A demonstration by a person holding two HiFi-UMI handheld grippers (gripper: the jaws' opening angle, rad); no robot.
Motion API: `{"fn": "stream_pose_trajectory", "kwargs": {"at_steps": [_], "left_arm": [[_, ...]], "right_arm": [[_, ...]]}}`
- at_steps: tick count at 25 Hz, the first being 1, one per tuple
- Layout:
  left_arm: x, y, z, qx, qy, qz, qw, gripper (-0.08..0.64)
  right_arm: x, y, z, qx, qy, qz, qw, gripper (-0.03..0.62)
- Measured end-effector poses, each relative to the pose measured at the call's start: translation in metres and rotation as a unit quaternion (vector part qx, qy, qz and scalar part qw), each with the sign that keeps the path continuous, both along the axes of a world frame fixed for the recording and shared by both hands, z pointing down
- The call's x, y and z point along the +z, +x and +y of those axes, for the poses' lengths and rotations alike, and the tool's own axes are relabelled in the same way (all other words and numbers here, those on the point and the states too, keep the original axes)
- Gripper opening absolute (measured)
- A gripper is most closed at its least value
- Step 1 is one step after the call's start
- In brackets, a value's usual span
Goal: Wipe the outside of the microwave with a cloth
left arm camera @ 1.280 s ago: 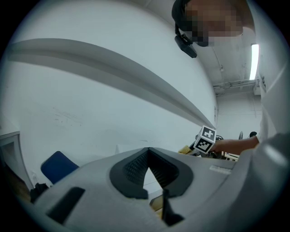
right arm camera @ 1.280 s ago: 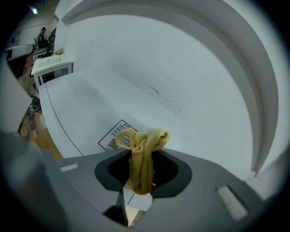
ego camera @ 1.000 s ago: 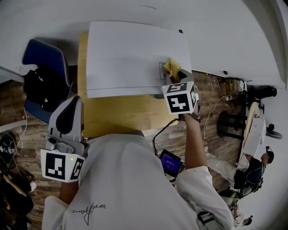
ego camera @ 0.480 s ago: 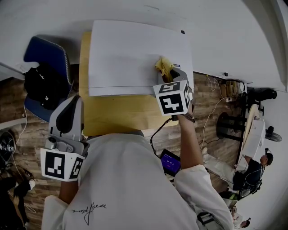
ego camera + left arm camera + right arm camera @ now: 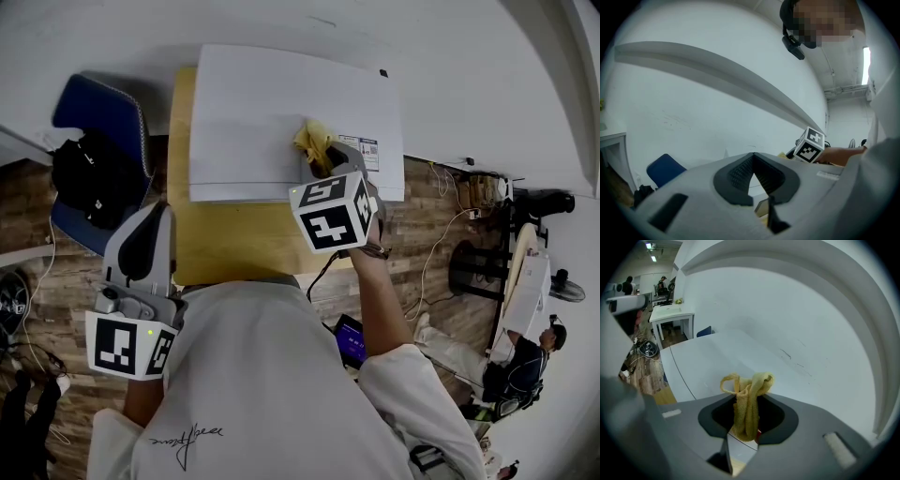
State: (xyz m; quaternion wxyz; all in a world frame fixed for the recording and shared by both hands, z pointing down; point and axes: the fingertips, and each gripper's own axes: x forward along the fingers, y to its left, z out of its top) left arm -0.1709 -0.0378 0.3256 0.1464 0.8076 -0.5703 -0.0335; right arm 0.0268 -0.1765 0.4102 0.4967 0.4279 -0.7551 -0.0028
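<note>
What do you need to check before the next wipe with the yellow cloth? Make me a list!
1. Yellow cloth clamped in the jaws of the right gripper: ok.
2. Cloth pressing on the top of the microwave: cannot tell. It is over the top, but contact is not clear.
3. White top leftward of the cloth in the head view, nothing lying on it: ok.
4. Left gripper held away from the microwave, jaws shut on nothing: ok.

Lab-like workroom: floor cables (image 5: 641, 344), white table (image 5: 670, 313), wood floor (image 5: 427, 202).
</note>
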Motion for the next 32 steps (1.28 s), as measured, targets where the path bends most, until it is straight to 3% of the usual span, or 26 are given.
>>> {"fn": "stream_pose_trajectory", "kwargs": {"at_steps": [32], "left_arm": [[0.0,-0.016,0.027,-0.035,-0.006,0.001,0.9994,-0.005]], "right_arm": [[-0.001,-0.143,0.036,-0.125,-0.013,-0.049,0.991,0.12]]}}
